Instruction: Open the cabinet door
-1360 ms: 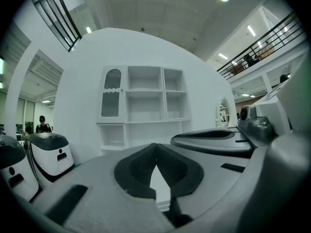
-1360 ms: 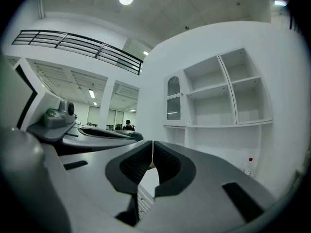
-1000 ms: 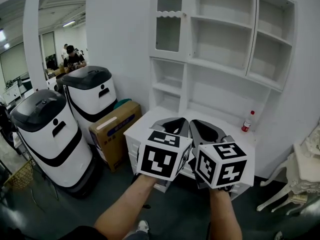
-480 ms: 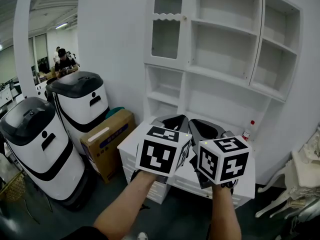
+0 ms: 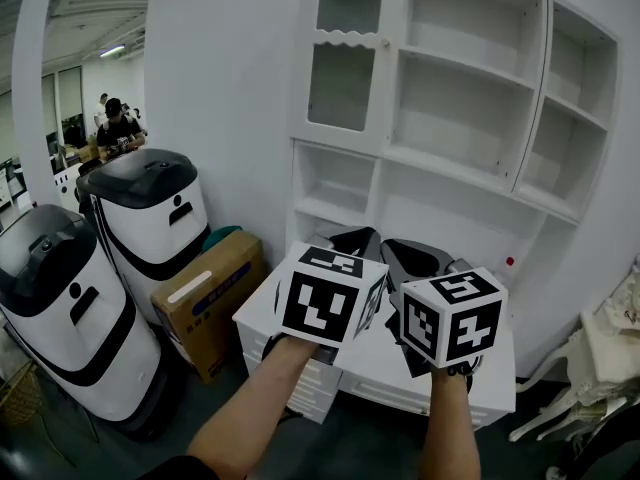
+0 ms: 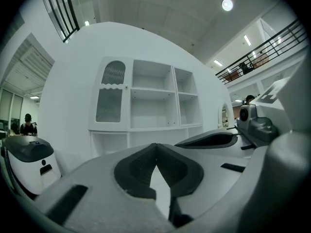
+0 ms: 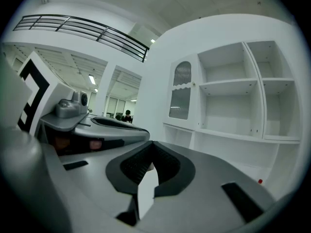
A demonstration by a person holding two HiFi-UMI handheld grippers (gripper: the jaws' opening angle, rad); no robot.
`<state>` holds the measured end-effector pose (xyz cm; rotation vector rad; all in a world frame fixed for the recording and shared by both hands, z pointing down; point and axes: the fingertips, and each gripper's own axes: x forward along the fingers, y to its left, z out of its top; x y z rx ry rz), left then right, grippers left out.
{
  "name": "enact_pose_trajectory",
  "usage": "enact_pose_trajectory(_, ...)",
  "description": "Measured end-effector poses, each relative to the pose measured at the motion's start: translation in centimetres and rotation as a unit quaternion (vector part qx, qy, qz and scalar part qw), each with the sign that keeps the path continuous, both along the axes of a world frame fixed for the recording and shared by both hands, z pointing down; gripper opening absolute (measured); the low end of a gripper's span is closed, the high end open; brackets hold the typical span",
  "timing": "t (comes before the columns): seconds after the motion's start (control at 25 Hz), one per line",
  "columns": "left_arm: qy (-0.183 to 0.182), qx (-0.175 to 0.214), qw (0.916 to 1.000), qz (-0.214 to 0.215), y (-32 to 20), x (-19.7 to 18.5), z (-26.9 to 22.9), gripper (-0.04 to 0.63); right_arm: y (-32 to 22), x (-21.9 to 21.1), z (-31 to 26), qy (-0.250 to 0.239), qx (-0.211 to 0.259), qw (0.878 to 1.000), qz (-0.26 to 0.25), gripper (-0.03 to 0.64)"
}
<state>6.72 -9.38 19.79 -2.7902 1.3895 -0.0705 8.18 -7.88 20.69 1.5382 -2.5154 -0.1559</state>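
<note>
The white cabinet's arched glass door (image 5: 345, 58) is at the upper left of the shelf unit and looks closed, with a small knob (image 5: 387, 40) on its right edge. The left gripper view shows the door (image 6: 109, 93) far ahead, as does the right gripper view (image 7: 181, 91). My left gripper (image 5: 350, 240) and right gripper (image 5: 415, 258) are held side by side at chest height, well short of the cabinet. Both are shut with nothing between their tips, left (image 6: 155, 147) and right (image 7: 152, 144).
A low white drawer unit (image 5: 300, 368) stands under the open shelves. Two white-and-black machines (image 5: 150, 208) and a cardboard box (image 5: 205, 298) sit at the left. A red-capped bottle (image 5: 508, 263) peeks out behind the right cube. A white chair (image 5: 610, 358) stands at the right.
Both grippers and my view have moved toward the cabinet, which now looks larger. The bottle has slid mostly behind the right gripper's cube. The jaws stay shut.
</note>
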Motion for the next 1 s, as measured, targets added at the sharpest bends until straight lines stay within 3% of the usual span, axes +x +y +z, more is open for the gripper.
enact_pose_trajectory(0.48, 0.014, 0.003, 0.9999, 0.009, -4.4, -4.3, -0.4, 0.011, -4.1, -2.7, -1.0, -0.011, 0.011, 1.0, 0.027, 0.02)
enact_pose_trajectory(1.0, -0.011, 0.008, 0.9998, 0.012, -9.7, -3.4, 0.2, 0.011, -9.0, -1.8, -1.2, -0.021, 0.021, 0.999, 0.045, 0.02)
